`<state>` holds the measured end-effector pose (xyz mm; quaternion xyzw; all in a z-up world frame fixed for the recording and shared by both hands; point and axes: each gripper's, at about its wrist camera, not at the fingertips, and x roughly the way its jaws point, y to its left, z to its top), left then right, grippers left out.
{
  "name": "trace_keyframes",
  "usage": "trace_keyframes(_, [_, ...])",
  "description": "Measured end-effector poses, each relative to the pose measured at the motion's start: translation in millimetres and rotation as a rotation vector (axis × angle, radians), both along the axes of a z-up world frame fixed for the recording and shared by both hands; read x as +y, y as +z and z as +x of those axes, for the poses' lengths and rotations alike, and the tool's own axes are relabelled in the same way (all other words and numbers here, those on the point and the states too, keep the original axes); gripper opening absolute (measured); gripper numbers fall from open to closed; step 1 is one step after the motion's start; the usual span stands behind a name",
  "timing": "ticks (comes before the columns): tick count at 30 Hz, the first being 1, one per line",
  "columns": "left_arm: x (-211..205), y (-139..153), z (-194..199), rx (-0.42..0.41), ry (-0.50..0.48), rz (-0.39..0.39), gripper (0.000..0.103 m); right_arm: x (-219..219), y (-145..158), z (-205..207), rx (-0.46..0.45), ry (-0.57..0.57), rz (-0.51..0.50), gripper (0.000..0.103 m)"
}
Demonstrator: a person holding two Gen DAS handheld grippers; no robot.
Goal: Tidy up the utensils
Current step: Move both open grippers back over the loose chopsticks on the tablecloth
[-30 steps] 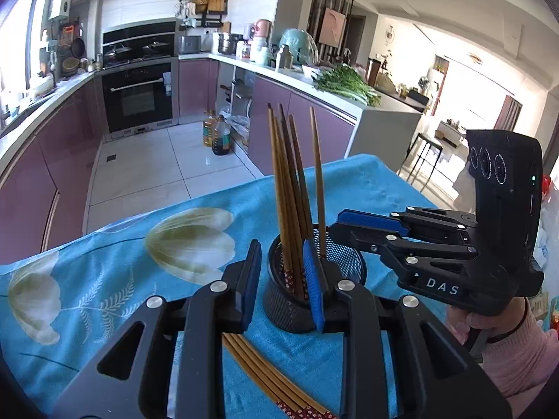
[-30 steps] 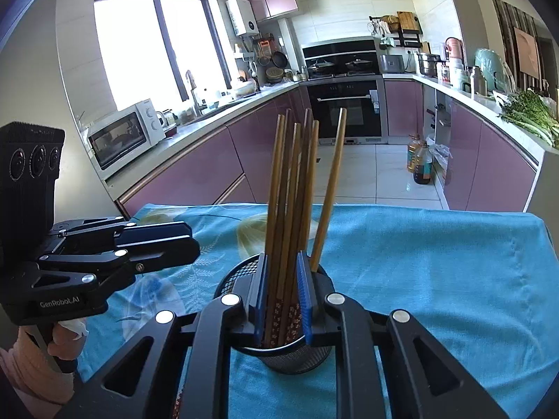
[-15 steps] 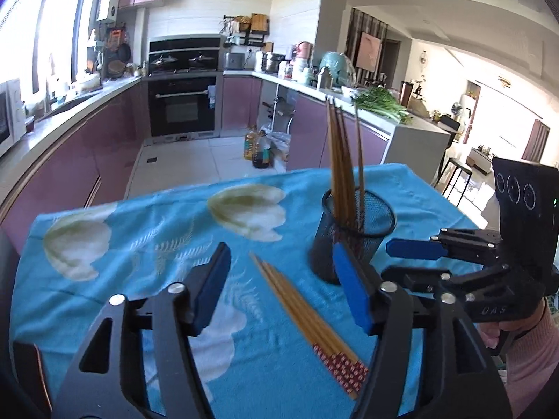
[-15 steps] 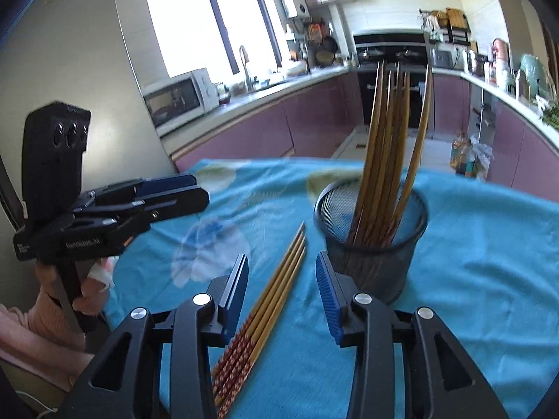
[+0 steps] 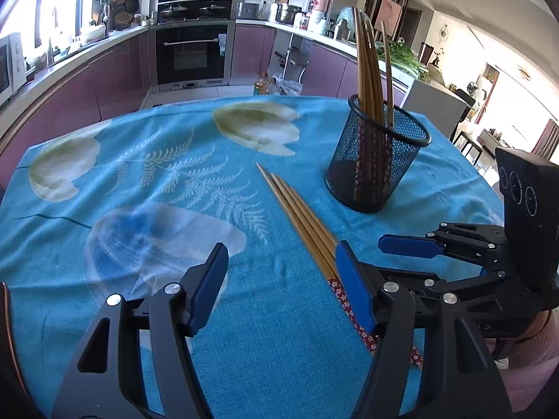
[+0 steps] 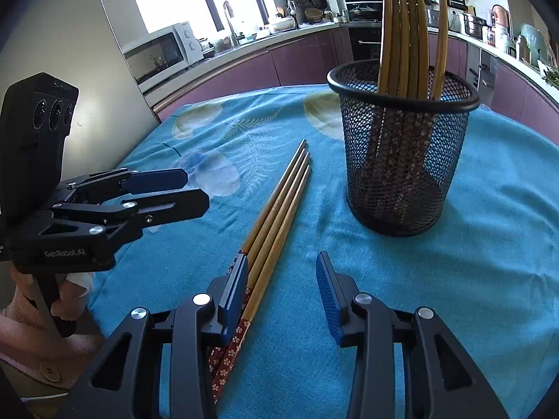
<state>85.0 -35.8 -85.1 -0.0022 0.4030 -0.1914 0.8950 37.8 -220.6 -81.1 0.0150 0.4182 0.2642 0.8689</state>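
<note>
A black mesh holder (image 5: pixel 377 160) (image 6: pixel 401 160) stands on the blue tablecloth (image 5: pixel 139 174) with several wooden chopsticks (image 5: pixel 370 70) (image 6: pixel 405 35) upright in it. A bundle of chopsticks (image 5: pixel 300 216) (image 6: pixel 279 206) with red patterned ends lies flat beside it. My left gripper (image 5: pixel 279 289) is open and empty, low over the cloth, its right finger by the bundle's red ends. My right gripper (image 6: pixel 283 289) is open and empty, its left finger over the bundle's red ends. Each gripper shows in the other's view, the right (image 5: pixel 412 248) and the left (image 6: pixel 174 188).
The table's far edge drops to a tiled kitchen floor. Purple cabinets, an oven (image 5: pixel 190 52) and a microwave (image 6: pixel 157 52) line the walls beyond. The cloth (image 6: pixel 489 244) lies smooth around the holder.
Both grippers have pulled back from the holder and opened wide. The right gripper let go of the chopsticks it held in the holder; they now stand free there.
</note>
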Motion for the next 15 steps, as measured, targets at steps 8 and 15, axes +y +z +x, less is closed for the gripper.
trace_keyframes(8, [-8.4, -15.3, 8.9, 0.048, -0.009, 0.015, 0.061, -1.3, -4.4, -4.8, 0.002, -0.008, -0.024, 0.038])
trace_keyframes(15, [-13.4, -22.2, 14.7, 0.072, -0.015, 0.025, 0.060, 1.6, -4.3, -6.3, -0.011, -0.006, -0.045, 0.038])
